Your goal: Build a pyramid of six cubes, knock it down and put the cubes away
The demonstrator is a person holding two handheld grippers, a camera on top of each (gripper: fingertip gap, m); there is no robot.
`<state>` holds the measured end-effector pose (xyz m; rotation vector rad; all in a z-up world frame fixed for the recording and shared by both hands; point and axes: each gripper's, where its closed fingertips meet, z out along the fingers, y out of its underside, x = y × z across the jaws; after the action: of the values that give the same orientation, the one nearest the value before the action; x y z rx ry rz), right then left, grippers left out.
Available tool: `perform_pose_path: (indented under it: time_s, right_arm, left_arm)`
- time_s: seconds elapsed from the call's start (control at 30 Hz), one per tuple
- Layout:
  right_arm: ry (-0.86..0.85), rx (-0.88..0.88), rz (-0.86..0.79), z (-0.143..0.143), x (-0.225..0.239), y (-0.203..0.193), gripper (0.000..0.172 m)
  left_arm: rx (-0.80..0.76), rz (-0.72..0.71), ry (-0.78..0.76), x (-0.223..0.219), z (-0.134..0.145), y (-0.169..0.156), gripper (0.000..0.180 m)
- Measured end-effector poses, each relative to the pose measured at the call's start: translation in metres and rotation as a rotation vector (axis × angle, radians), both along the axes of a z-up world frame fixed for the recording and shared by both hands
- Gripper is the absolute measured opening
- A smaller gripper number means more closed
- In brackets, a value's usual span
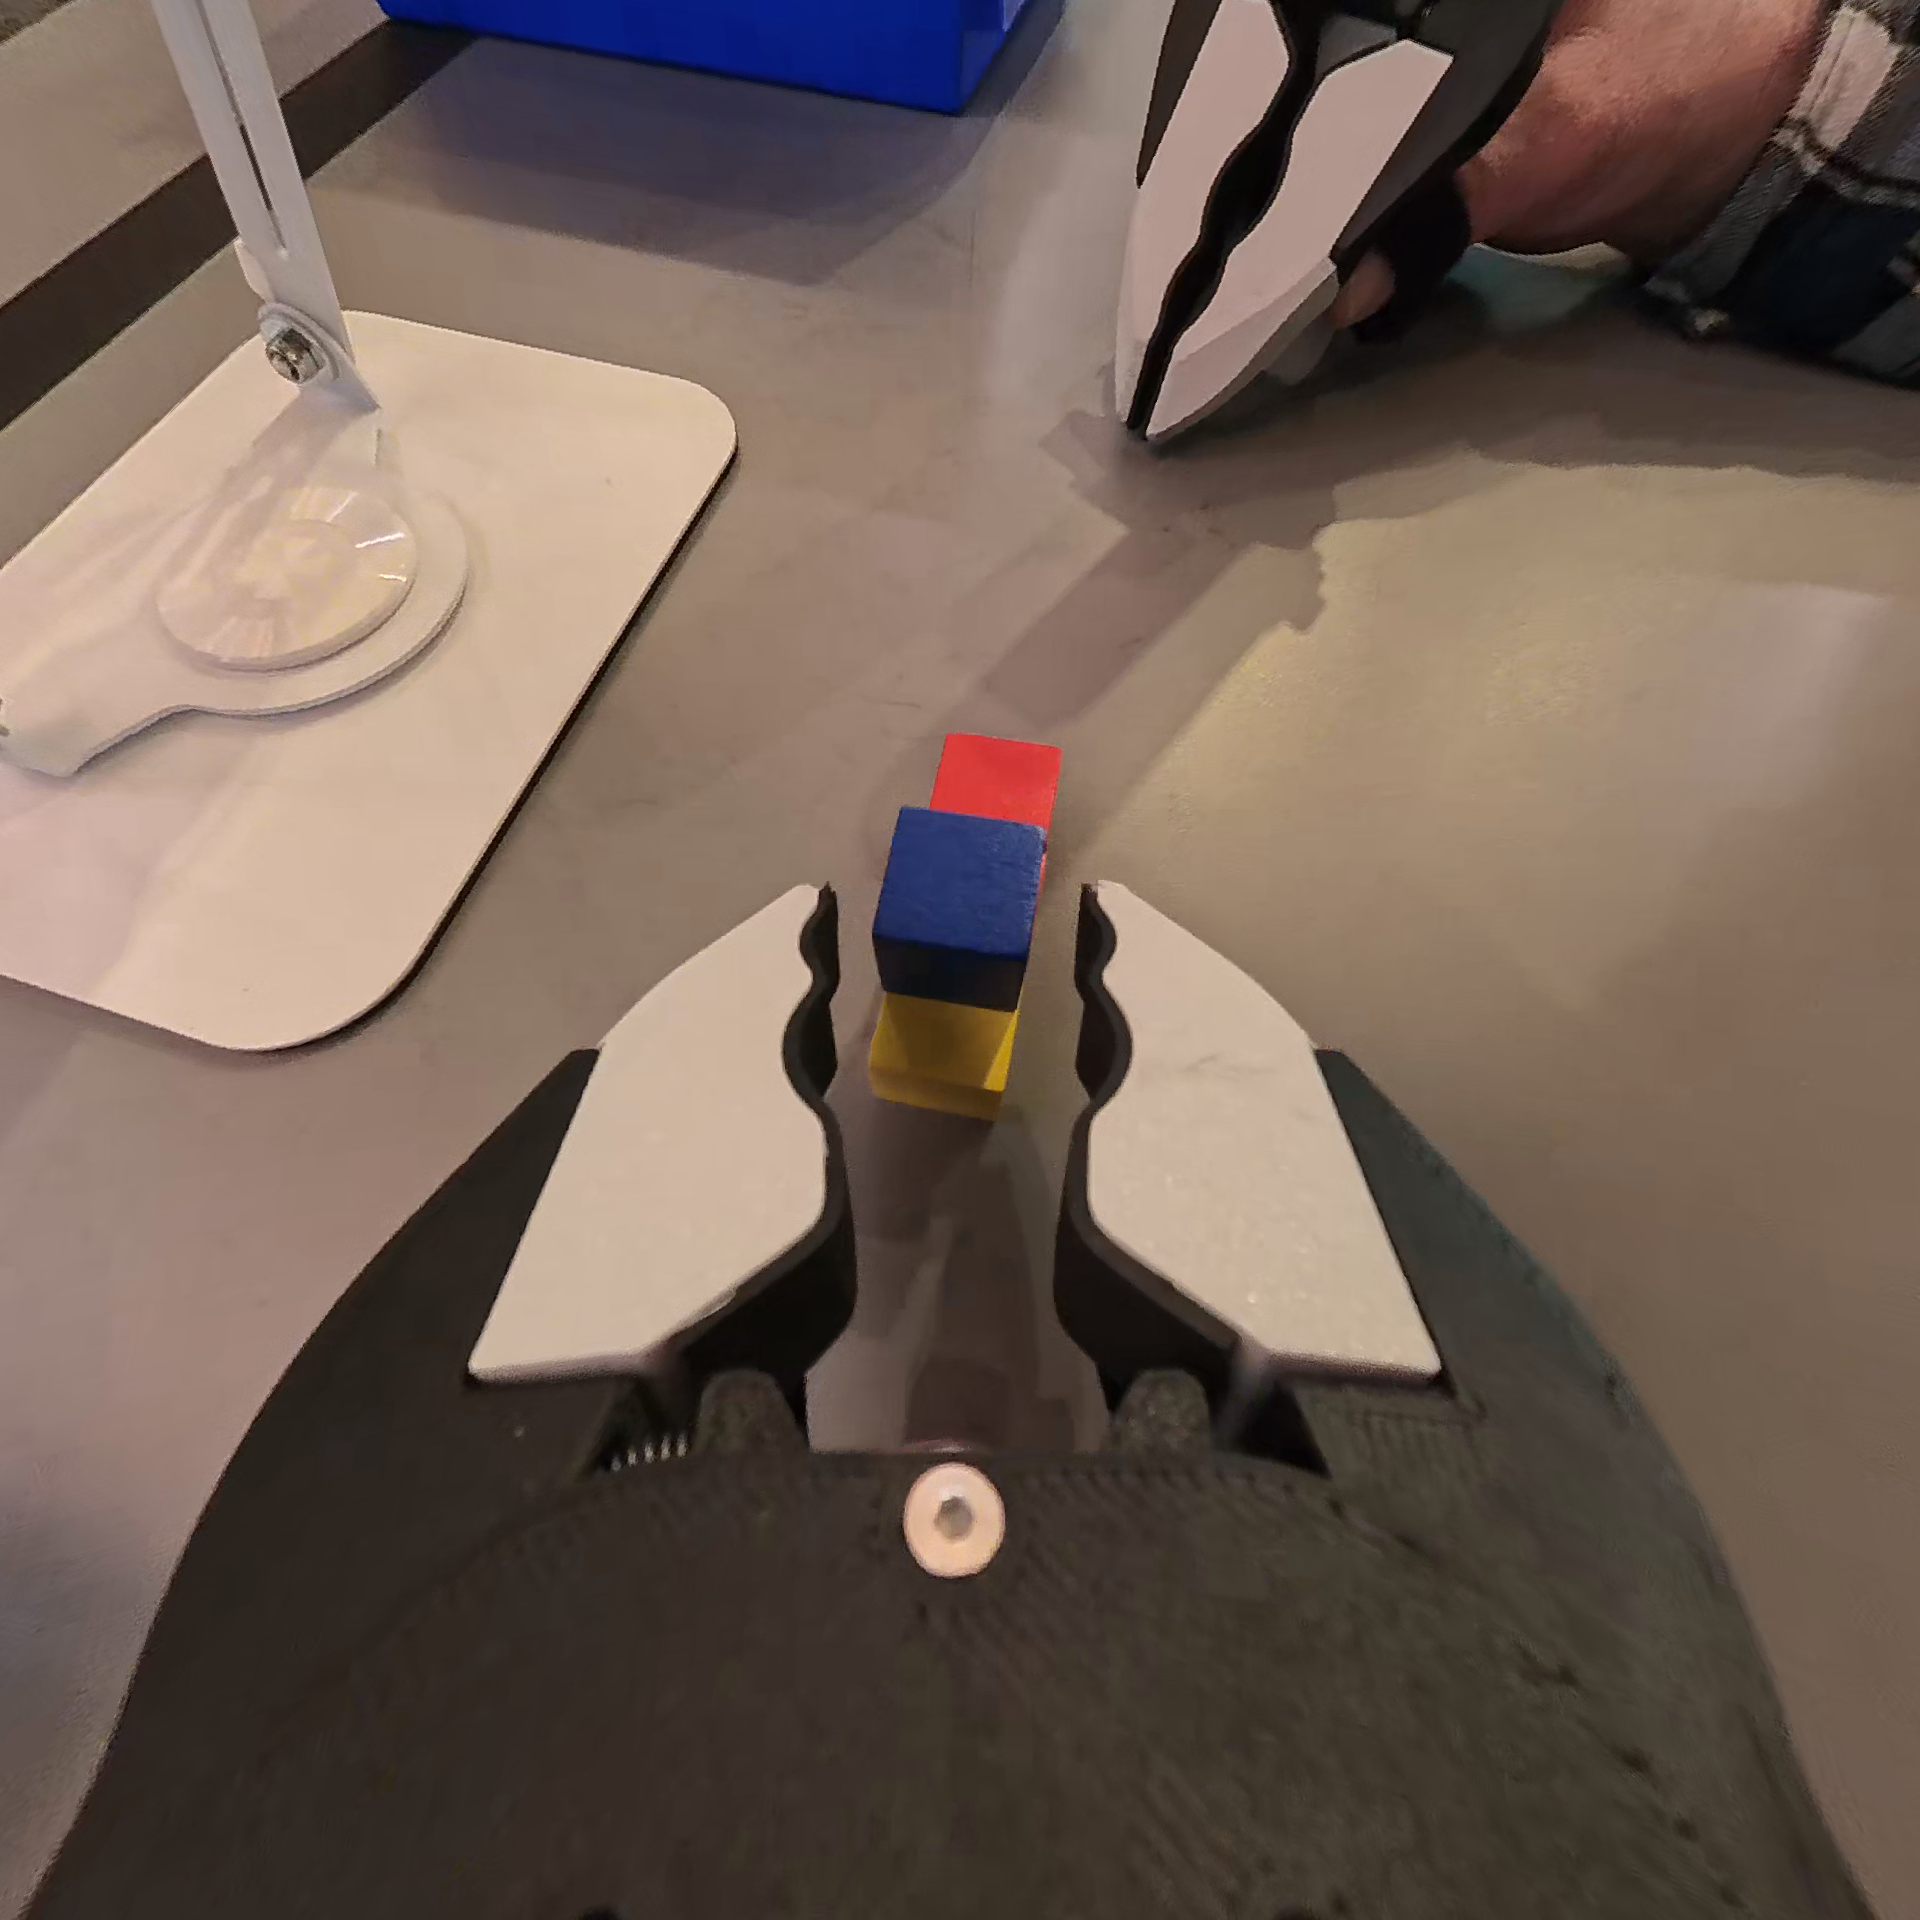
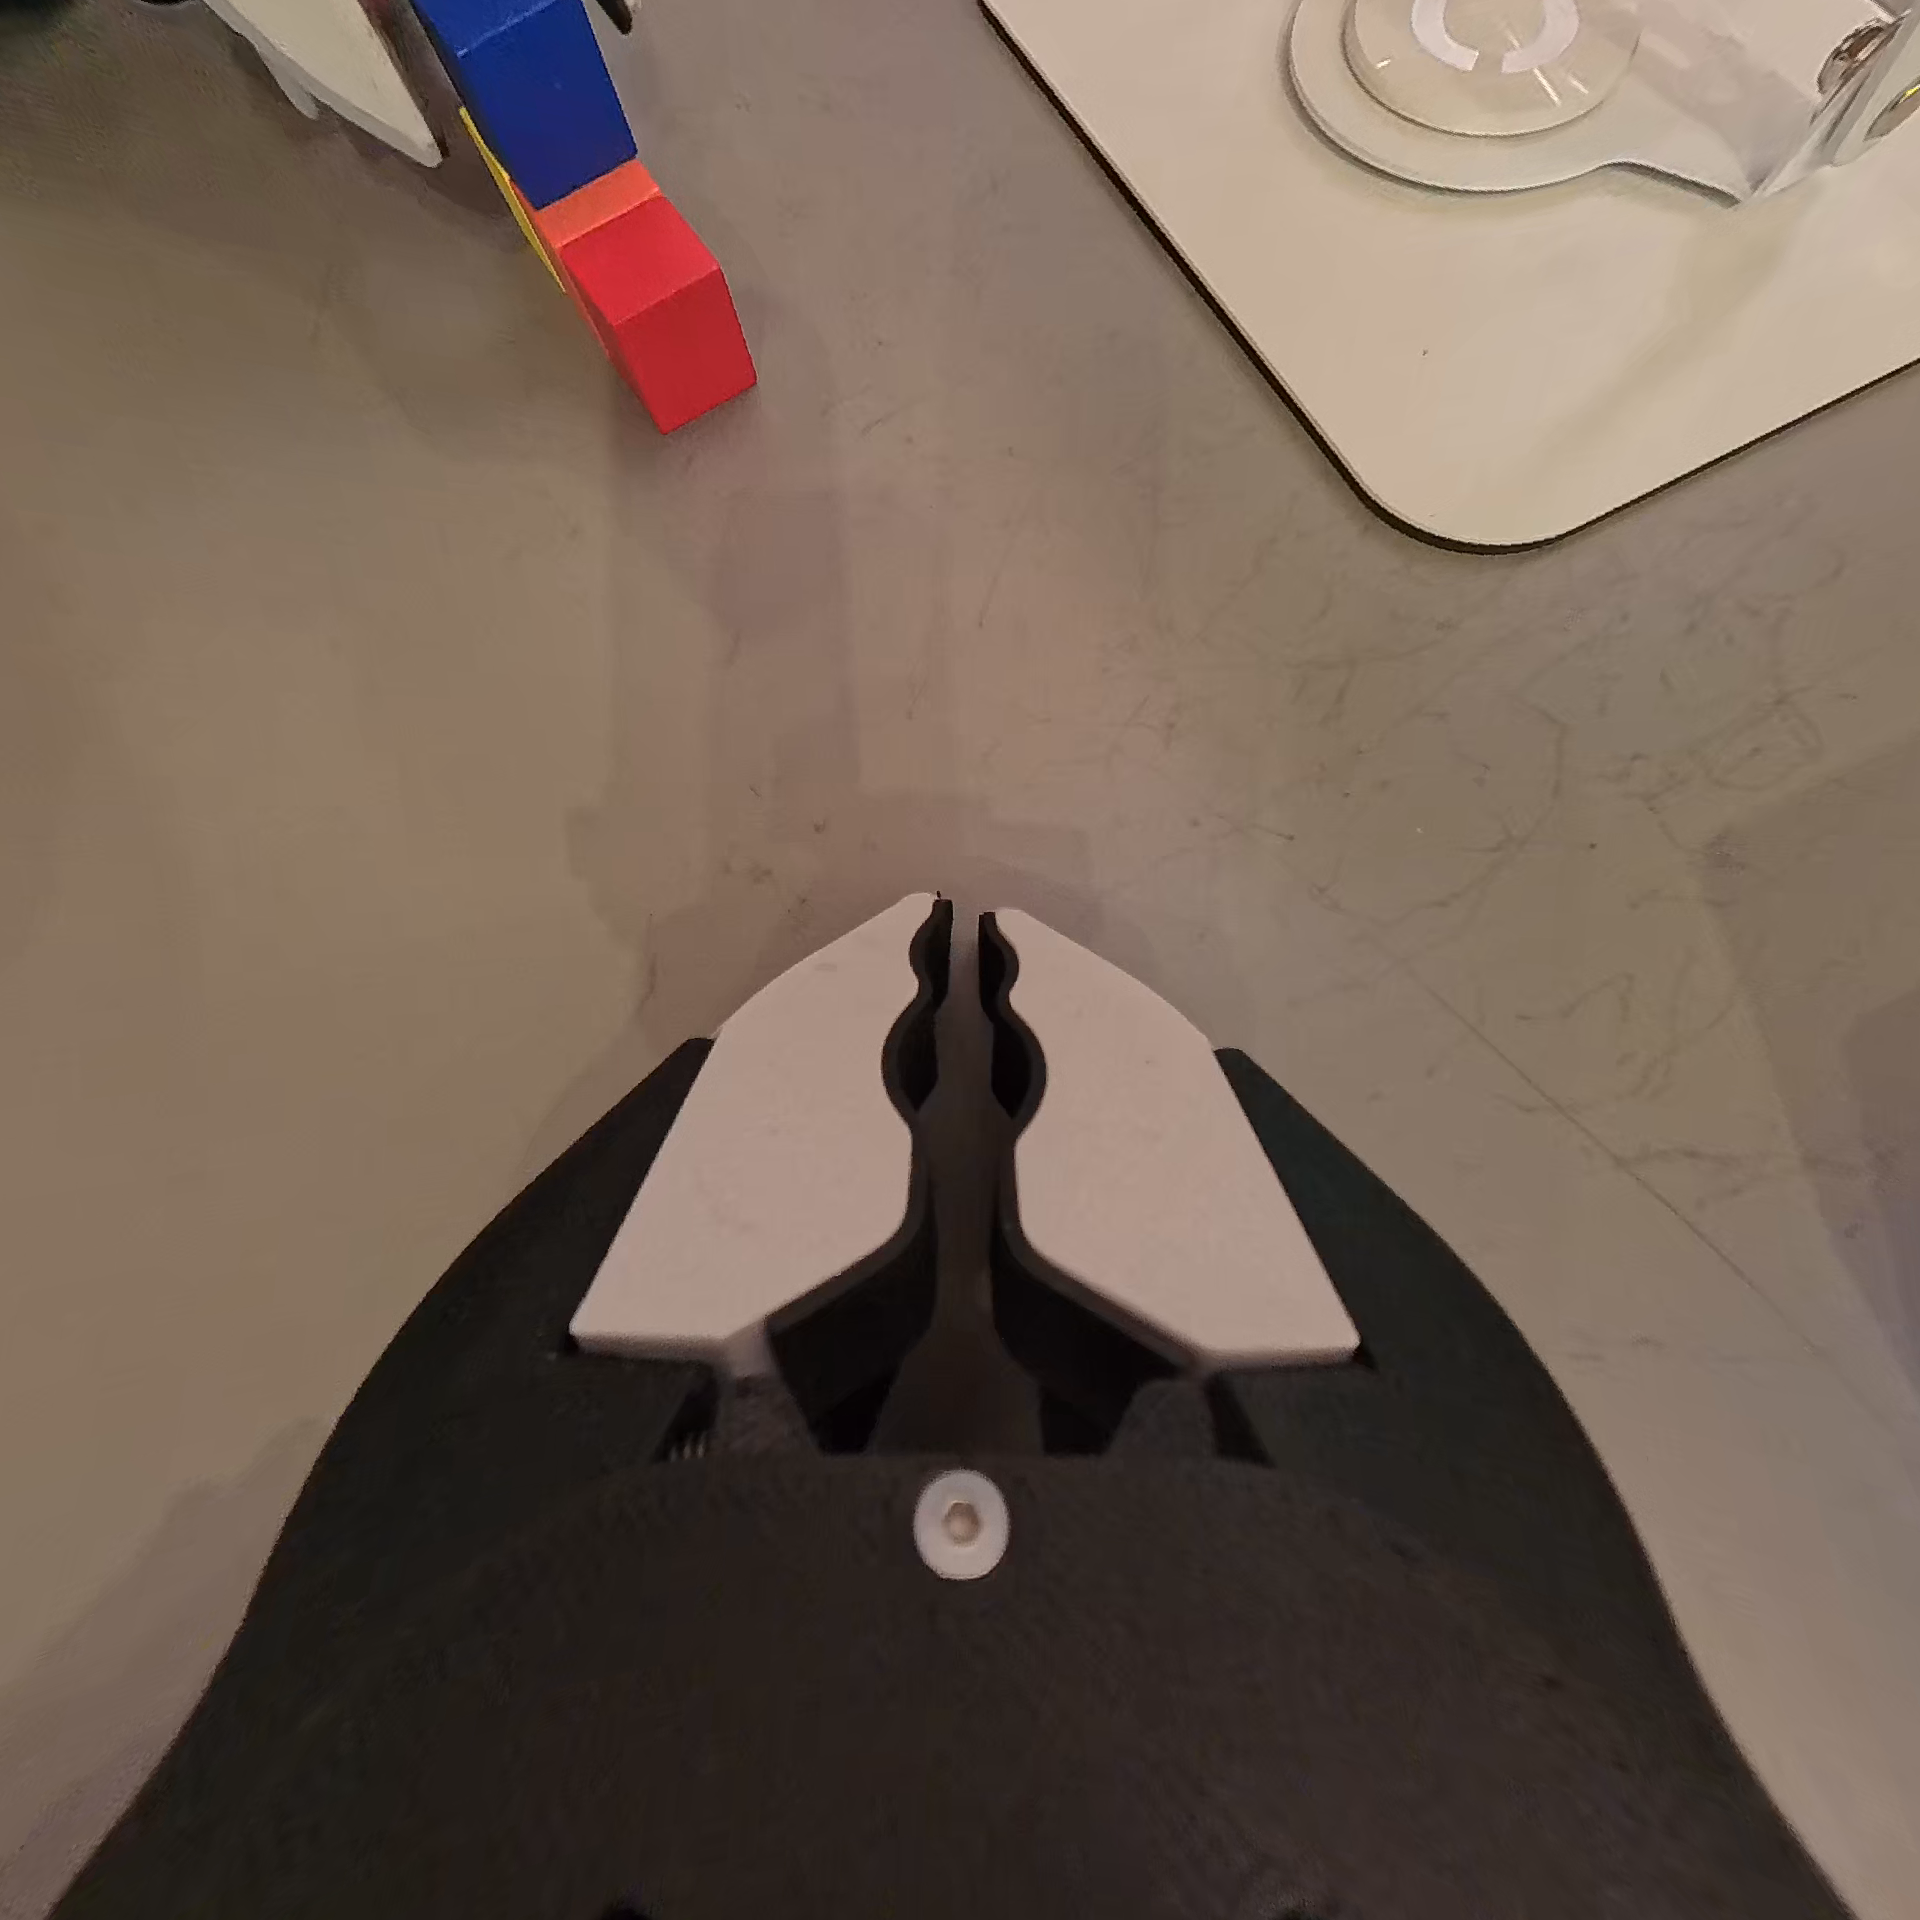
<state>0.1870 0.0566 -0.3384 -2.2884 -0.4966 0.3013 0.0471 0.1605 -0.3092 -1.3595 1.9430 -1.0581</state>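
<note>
On grey table (image 1: 1455, 831), unlabelled blue cube (image 1: 961, 883), red cube (image 1: 997, 774), yellow cube (image 1: 940, 1055)

Left wrist cam sits low, close behind the cube stack (image 1: 961, 914), facing the right gripper (image 1: 1143, 431). Right wrist cam looks steeply down at the table (image 2: 1039, 675). Both views share the stack and white base plate (image 1: 343, 831).

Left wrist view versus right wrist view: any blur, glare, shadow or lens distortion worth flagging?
Left wrist view: the blue cube and yellow cube are sharp; the gripper body nearest the lens is soft; a bright sheen lies across the table beside a hard-edged shadow. Right wrist view: the cubes at the top left edge are stretched by the wide angle; table scratches are crisp; the white base plate is evenly lit.
</note>
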Motion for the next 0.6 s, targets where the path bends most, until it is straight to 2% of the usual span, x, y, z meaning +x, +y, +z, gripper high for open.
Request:
perform_pose_path:
  time_s: [0.2, 0.37, 0.6]
  right_arm:
    - [0.001, 0.0, 0.002, 0.0, -0.0002, -0.0001, 0.005]
    - [0.001, 0.0, 0.003, 0.0, -0.0003, -0.0002, 0.005]
    - [0.0, 0.0, 0.003, 0.0, -0.0004, -0.0002, 0.005]
  left_arm:
    - [0.005, -0.02, 0.0, 0.0, -0.0005, -0.0016, 0.03]
    - [-0.001, -0.013, -0.008, -0.003, 0.0036, 0.0025, 0.038]
    - [-0.023, -0.037, 0.002, -0.0036, 0.0026, 0.0013, 0.034]
